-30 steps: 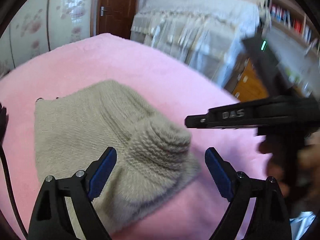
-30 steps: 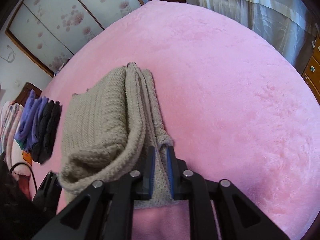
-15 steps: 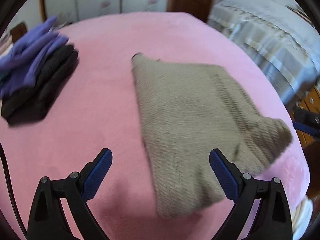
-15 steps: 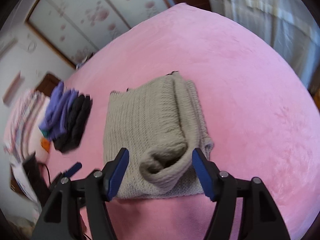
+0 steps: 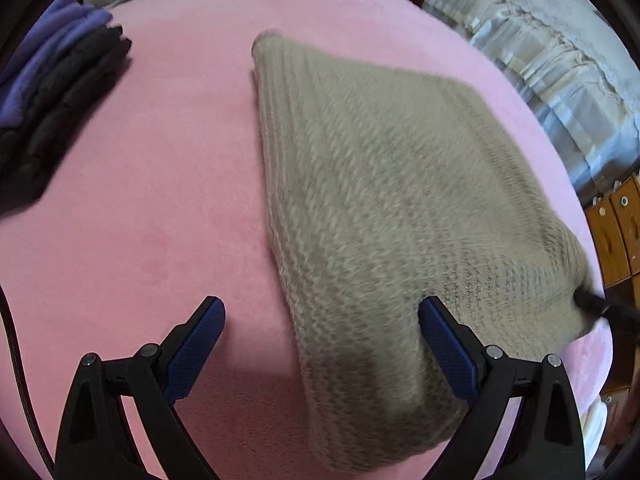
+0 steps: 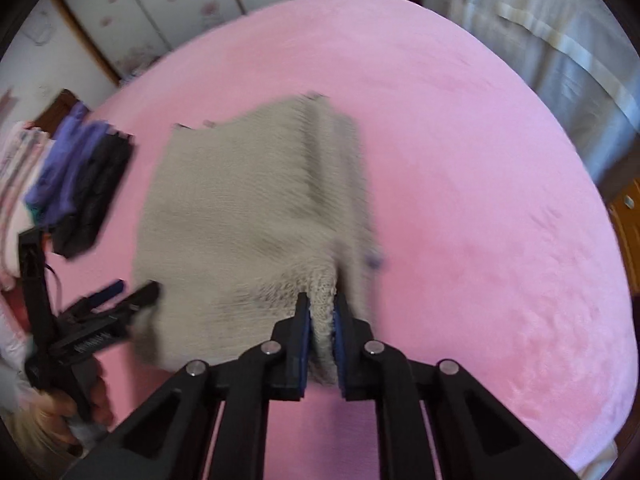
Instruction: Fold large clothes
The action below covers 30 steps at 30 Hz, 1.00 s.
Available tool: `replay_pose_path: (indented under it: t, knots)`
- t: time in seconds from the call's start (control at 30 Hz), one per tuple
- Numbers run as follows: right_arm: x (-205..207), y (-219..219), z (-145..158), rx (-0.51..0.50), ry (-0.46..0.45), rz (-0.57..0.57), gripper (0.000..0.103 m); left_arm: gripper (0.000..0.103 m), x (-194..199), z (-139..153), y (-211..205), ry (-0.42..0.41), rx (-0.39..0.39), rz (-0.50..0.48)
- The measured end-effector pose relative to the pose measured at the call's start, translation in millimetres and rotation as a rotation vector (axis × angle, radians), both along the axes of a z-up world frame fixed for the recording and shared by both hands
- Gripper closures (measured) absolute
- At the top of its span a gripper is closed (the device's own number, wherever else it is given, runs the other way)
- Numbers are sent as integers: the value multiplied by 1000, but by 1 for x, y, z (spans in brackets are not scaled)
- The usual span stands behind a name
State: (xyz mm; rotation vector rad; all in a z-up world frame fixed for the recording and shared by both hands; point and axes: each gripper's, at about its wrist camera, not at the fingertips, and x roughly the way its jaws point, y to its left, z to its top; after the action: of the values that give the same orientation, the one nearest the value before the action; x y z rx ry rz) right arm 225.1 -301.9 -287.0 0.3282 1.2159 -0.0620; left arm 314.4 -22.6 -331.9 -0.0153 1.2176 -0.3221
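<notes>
A beige knit sweater (image 5: 380, 184) lies folded on the pink blanket (image 5: 140, 200). My left gripper (image 5: 320, 304) is open and points down over the sweater's near left edge, its right finger above the knit and its left finger above bare blanket. In the right wrist view the sweater (image 6: 240, 208) is blurred. My right gripper (image 6: 321, 300) is closing, with its blue pads pinching a thick fold at the sweater's near right corner. A dark tip of that gripper shows at the sweater's right corner in the left wrist view. The left gripper (image 6: 134, 290) also appears at the lower left, held by a hand (image 6: 52, 412).
A stack of folded purple and black clothes (image 5: 60, 92) sits at the blanket's far left, also in the right wrist view (image 6: 80, 184). Cloth-draped furniture (image 5: 540, 60) and wooden drawers (image 5: 616, 224) stand beyond the bed's right edge. A black cable (image 5: 12, 340) hangs at the left.
The left gripper swung from over the sweater's rolled end to its near left edge and sank. The right gripper let go, opened wide, then closed again on the near fold.
</notes>
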Motion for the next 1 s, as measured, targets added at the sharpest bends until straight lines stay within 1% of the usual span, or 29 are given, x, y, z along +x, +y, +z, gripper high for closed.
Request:
replay_pose_path:
  t: [0.03,0.07,0.13,0.23,0.27,0.33,0.37,0.4,0.47,0.53,0.57,0.6,0.67,0.77,0.8,0.83,0.87,0.93,1.0]
  knots:
    - [-5,-6,-18,25,38,-17,94,6,-1,-6,1,8,-17,-3]
    - [-9,-9,-31,35,53,-23,94,6,-2,-8,1,10,-25,-8]
    - [-12,-7,-52,8,48,-8,93,6,-5,-16,0,2,-22,-21]
    - [-10,-9,-60,17,43,-47,91,5,-7,-17,0,-25,-17,-27]
    - [-10,-10,-60,21,46,-57,86,5,-7,-16,1,-27,-17,-29]
    - [-14,-17,-58,29,49,-85,71,5,-7,-13,1,-26,-17,-29]
    - [-16,-21,-54,30,53,-103,59,5,-7,-11,1,-23,-13,-30]
    - [-19,-26,-48,36,56,-125,52,5,-8,-8,1,-18,-10,-32]
    - [-23,-36,-35,64,35,-146,52,5,-10,8,1,-29,-5,-44]
    - [-24,-37,-14,58,-14,-158,52,5,-13,27,5,-74,-1,-49]
    - [-23,-34,-3,41,-47,-154,52,5,-14,39,7,-110,-8,-46]
    - [-19,-30,12,13,-101,-144,52,5,-13,49,8,-145,-17,-38]
    - [-6,-18,33,-30,-181,-108,52,5,-7,65,9,-197,-38,-26]
    - [26,1,50,-55,-282,-33,52,9,15,80,0,-251,-76,-24]
    - [45,11,51,-65,-318,1,52,14,23,81,-1,-261,-81,-23]
    - [58,17,54,-74,-333,20,52,22,33,81,-7,-268,-79,-23]
    - [69,20,53,-77,-349,42,54,26,46,80,-13,-271,-85,-31]
    - [99,33,43,-73,-364,79,63,40,66,75,-25,-277,-91,-40]
    - [132,40,22,-38,-326,110,79,46,88,64,-36,-254,-97,-38]
